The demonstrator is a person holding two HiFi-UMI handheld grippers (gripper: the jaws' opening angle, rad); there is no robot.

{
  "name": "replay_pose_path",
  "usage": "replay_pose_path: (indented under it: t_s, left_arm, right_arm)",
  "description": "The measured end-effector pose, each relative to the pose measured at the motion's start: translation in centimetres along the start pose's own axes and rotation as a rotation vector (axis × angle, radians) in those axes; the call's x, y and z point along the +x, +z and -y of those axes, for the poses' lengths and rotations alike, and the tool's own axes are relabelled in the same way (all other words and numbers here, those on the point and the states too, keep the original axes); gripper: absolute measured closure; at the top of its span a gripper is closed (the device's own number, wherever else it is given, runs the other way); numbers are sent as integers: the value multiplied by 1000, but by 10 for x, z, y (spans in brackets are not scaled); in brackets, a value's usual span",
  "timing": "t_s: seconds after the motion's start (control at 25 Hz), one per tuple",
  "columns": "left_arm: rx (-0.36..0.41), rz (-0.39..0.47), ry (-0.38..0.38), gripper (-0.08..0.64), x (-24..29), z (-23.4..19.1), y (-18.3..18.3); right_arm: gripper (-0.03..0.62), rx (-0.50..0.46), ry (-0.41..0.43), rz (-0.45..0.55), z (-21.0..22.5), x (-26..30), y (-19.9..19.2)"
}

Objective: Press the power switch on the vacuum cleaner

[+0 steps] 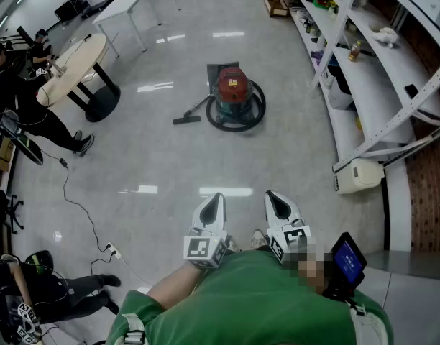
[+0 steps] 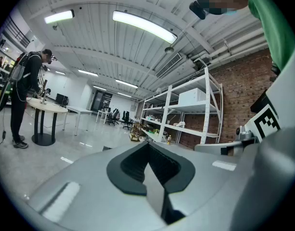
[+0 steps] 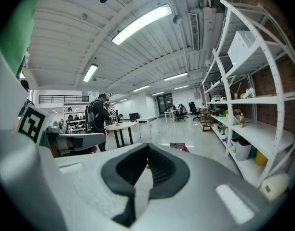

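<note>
The vacuum cleaner (image 1: 234,93), a red drum on a dark base with a black hose coiled round it, stands on the shiny floor far ahead of me. Its floor nozzle (image 1: 186,119) lies to its left. My left gripper (image 1: 211,208) and right gripper (image 1: 280,205) are held side by side close to my green-sleeved body, well short of the vacuum. Both have their jaws pressed together with nothing between them. The left gripper view shows the left gripper (image 2: 148,148) pointing across the room. A sliver of the red vacuum cleaner (image 3: 179,147) peeks over the right gripper (image 3: 148,150).
White shelving (image 1: 392,70) with small items runs along the right wall, and a white box (image 1: 358,176) sits at its foot. A round table (image 1: 72,67) with people beside it stands at the left. A cable (image 1: 76,200) trails across the floor on the left.
</note>
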State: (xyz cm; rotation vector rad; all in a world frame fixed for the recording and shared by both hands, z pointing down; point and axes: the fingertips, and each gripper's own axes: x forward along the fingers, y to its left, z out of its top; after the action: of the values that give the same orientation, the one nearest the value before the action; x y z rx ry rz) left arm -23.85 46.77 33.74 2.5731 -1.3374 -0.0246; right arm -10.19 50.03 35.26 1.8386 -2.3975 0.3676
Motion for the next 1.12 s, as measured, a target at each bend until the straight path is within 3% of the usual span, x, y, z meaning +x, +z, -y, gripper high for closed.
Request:
replay_pose_path:
  t_s: [1.12]
  left_arm:
    - [-5,20,-16,552,-12,-20,7]
  right_arm:
    - [589,-18,10,14,-22,16,7]
